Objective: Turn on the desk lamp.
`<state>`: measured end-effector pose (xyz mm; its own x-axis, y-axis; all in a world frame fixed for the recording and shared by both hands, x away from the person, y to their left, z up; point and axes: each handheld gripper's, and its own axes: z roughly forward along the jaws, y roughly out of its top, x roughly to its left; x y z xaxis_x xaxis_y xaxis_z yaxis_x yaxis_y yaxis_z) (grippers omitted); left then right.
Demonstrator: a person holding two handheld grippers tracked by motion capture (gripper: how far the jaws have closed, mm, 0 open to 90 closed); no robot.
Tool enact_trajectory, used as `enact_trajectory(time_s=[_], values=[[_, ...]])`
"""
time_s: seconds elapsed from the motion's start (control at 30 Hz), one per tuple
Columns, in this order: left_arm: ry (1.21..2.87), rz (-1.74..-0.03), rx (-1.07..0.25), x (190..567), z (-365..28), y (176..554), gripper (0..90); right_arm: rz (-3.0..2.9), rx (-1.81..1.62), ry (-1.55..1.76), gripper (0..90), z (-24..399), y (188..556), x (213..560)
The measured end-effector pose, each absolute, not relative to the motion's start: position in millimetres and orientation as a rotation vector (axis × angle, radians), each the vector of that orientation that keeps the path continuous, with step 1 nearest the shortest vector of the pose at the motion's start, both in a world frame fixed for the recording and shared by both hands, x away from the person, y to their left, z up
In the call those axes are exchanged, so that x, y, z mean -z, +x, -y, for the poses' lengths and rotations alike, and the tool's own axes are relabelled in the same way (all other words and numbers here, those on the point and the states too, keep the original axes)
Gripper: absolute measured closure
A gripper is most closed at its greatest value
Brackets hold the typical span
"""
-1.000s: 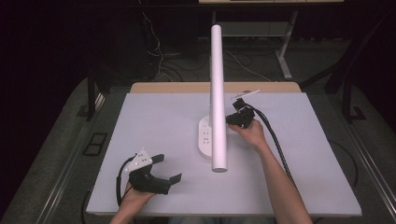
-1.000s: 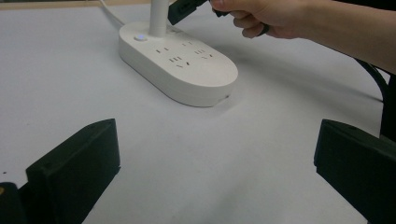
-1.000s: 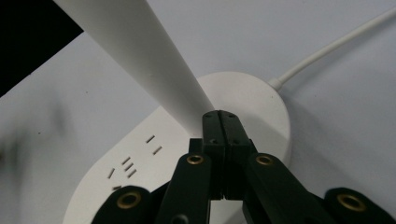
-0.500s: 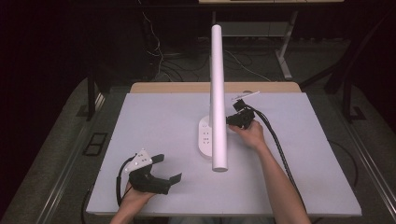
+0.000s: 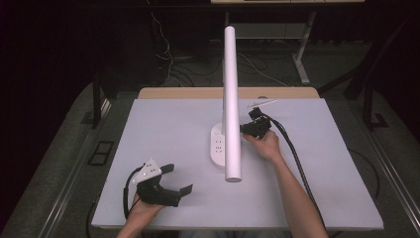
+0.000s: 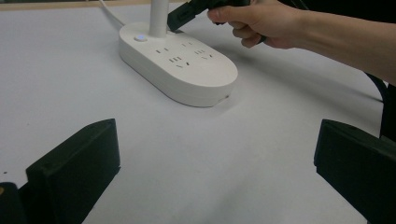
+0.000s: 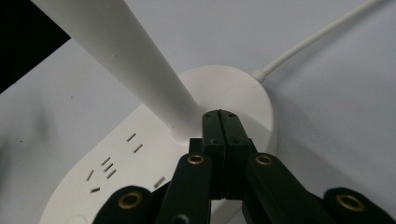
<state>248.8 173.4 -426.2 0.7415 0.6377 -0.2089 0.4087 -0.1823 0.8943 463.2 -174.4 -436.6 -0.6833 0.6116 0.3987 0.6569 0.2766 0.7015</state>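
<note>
— Two grippers are on my screen. The left gripper (image 5: 179, 181) sits low near the front edge of the white table (image 5: 322, 198), and its jaws are spread wide with nothing between them.

— Where is the right one?

— The right gripper (image 7: 220, 122) is by the lamp. Its jaws are pressed tight together, and I see nothing caught between them. The tips sit at the foot of the white pole (image 5: 231, 99), touching it or very nearly; I cannot tell which.

— And the lamp?

— The pole stands up from an oval white base (image 6: 187, 70) in the middle of the table. The base has plug holes and a small round button (image 6: 139, 38). A white cord (image 7: 317, 39) runs off behind it.
</note>
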Motion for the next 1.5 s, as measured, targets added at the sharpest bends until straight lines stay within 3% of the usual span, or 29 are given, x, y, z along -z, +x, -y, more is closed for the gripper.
enact_trajectory(time_s=[1.23,1.43,1.5], values=[[1.804,-0.817,-0.255,425,-172,248,0.0,2.616,1.362,-1.166,89.5,202,426,377],[1.803,-0.817,-0.256,425,-172,248,0.0,2.578,1.395,-1.176,67.4,217,410,367],[1.804,-0.816,-0.256,425,-171,248,0.0,2.578,1.393,-1.172,64.0,218,407,366]])
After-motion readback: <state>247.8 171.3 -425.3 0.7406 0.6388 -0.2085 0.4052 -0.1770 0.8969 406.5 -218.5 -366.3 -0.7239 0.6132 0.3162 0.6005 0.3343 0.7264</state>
